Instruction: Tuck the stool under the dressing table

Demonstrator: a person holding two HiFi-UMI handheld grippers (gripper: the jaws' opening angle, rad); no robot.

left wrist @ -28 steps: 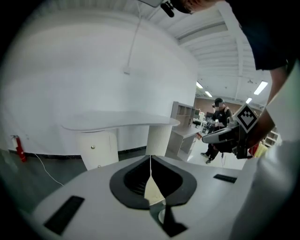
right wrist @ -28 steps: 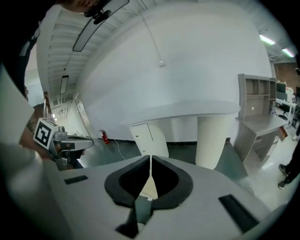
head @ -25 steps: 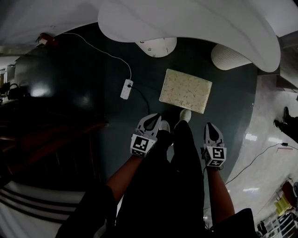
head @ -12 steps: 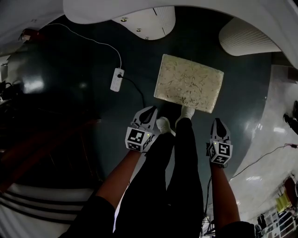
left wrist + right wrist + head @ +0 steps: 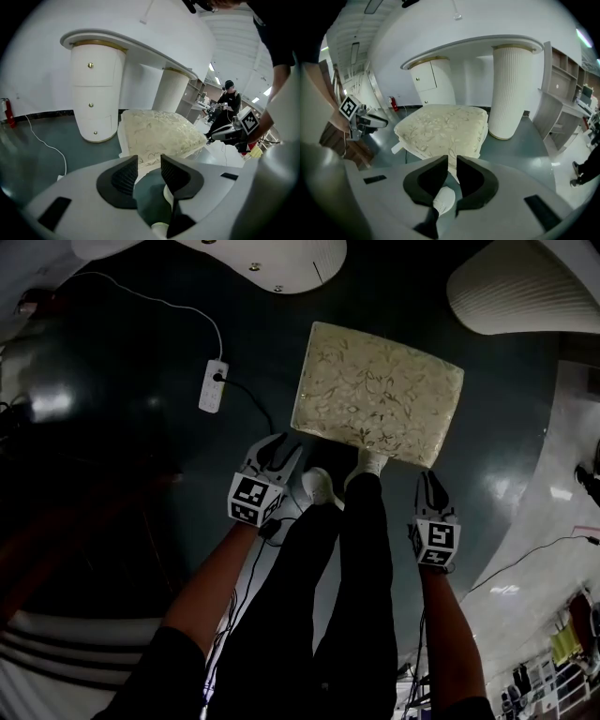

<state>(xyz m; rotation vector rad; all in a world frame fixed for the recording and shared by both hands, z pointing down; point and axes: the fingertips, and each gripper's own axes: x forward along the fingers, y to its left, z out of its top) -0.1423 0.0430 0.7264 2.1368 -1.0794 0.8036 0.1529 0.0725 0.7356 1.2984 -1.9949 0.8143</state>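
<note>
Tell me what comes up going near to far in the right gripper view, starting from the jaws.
right gripper → white shoe → stool → dressing table's ribbed leg

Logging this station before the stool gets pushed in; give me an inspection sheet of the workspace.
Surface: glossy dark green floor.
Job's things: cream-cushioned stool stands in front of the dressing table, not under it.
Clutter: nothing seen.
Grippers: left gripper and right gripper both open, empty, short of the stool.
Cables: power strip with white lead and black lead, left of the stool.
Surroundings: person standing in the background; shelving.
</note>
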